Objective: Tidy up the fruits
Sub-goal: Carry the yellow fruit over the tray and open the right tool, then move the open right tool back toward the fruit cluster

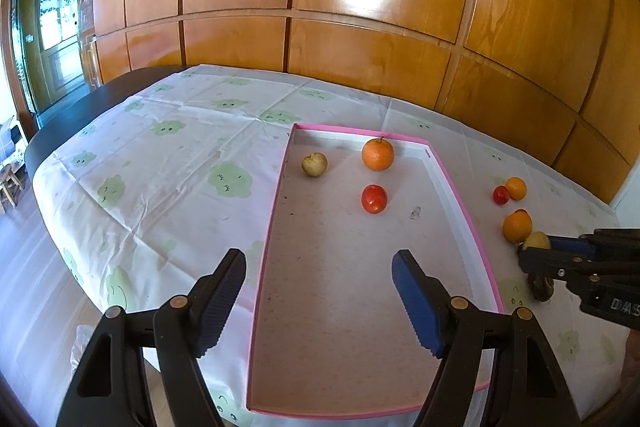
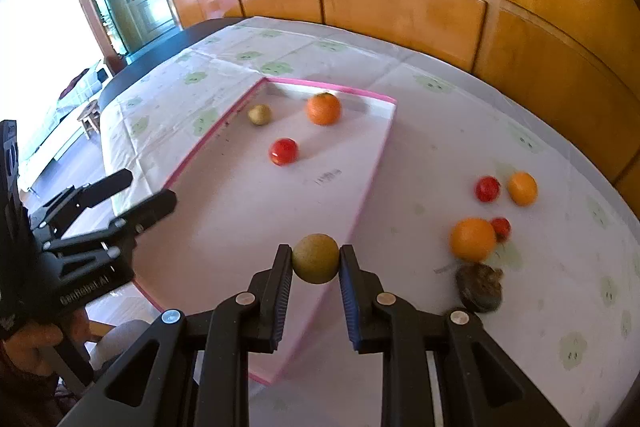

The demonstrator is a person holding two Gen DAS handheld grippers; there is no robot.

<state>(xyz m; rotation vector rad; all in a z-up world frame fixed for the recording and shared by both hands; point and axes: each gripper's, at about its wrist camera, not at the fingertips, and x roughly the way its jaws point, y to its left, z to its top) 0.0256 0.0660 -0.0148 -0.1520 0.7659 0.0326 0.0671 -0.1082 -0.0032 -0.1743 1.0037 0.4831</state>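
A pink-rimmed tray (image 1: 460, 187) (image 2: 384, 143) lies on the tablecloth and holds an orange (image 1: 378, 155) (image 2: 324, 109), a red tomato (image 1: 374, 199) (image 2: 284, 151) and a pale green fruit (image 1: 314, 164) (image 2: 259, 115). My right gripper (image 2: 315, 261) (image 1: 534, 247) is shut on a yellow-green round fruit (image 2: 315, 258) (image 1: 537, 240), held above the tray's right rim. My left gripper (image 1: 320, 291) (image 2: 150, 193) stands open over the tray's near end with nothing between its fingers. Two oranges (image 2: 473, 239) (image 1: 517, 226) and two tomatoes (image 2: 487, 189) lie loose right of the tray.
A dark brown wrinkled fruit (image 2: 480, 287) (image 1: 541, 289) lies on the cloth near the right gripper. Wooden cabinet panels (image 1: 320, 7) stand behind the table. The table's dark edge (image 1: 80, 107) runs along the far left, with a doorway (image 1: 56, 27) beyond. A person's hand (image 2: 28, 339) holds the left gripper.
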